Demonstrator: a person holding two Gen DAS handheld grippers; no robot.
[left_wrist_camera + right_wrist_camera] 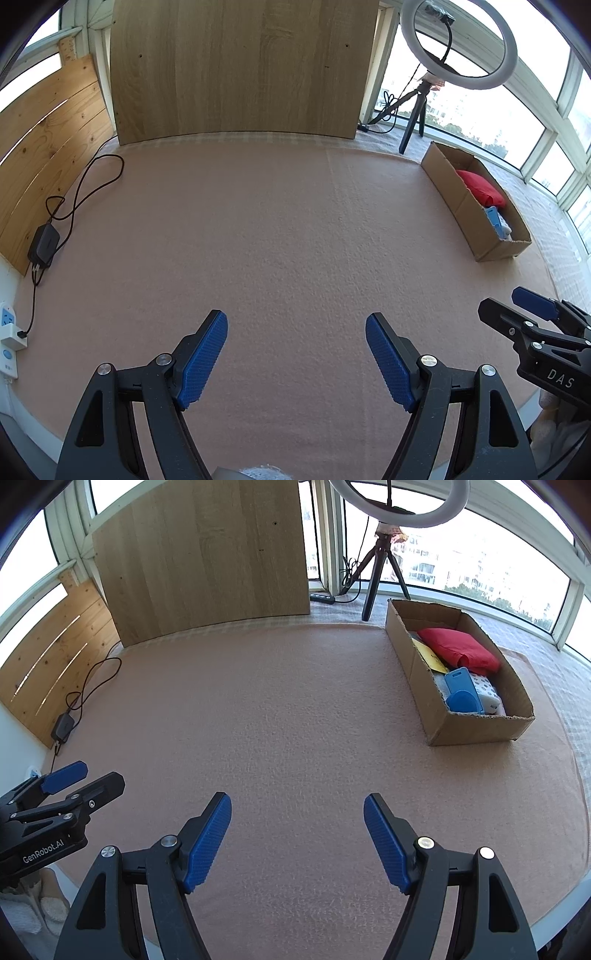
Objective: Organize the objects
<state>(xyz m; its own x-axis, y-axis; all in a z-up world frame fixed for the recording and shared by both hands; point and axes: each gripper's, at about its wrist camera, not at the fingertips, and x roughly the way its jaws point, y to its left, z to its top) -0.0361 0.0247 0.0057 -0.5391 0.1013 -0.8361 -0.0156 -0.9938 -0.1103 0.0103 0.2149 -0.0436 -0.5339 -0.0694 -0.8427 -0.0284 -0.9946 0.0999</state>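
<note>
A cardboard box (476,725) stands at the right of the pink cloth (295,709). Inside it lie a red cushion (458,648), a yellow packet (428,657), a blue plastic item (463,696) and a white dotted pack (487,692). The left wrist view shows the same box (463,206) with the red cushion (480,186). My left gripper (295,328) hangs open over bare cloth near the front edge. My right gripper (297,808) is open too, with nothing between its blue pads. Each gripper appears at the edge of the other's view.
A wooden board (207,557) leans at the back. A ring light on a tripod (380,565) stands behind the box. A black power adapter (43,243) with its cable lies at the left by slatted wood (48,155). A wall socket (9,325) sits at far left.
</note>
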